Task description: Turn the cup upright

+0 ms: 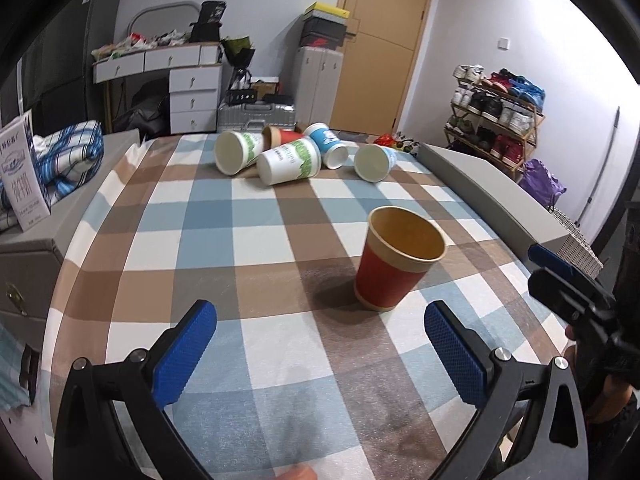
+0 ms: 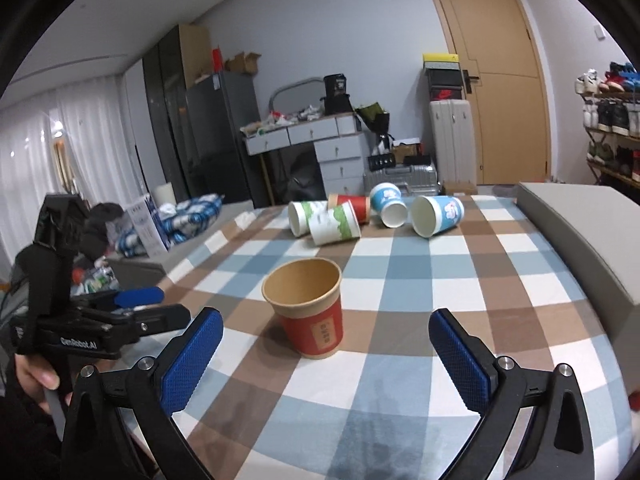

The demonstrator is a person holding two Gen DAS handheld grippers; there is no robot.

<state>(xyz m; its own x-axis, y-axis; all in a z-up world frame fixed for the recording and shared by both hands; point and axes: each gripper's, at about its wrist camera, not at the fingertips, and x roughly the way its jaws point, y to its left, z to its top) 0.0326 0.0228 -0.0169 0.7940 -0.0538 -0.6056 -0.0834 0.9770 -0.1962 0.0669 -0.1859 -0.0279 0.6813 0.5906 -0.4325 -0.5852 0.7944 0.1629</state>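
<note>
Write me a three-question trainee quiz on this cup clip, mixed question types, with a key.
1. True or false: the red cup stands upright, mouth up.
2. How many cups lie tipped over at the far end of the tablecloth?
3. Multiple choice: the left claw and right claw are A) both open and empty, B) both shut on cups, C) one open, one shut.

Key: 1 true; 2 five; 3 A.

Checked cloth table (image 1: 280,360) w/ upright red cup (image 1: 396,264), five tipped cups (image 1: 288,160).
</note>
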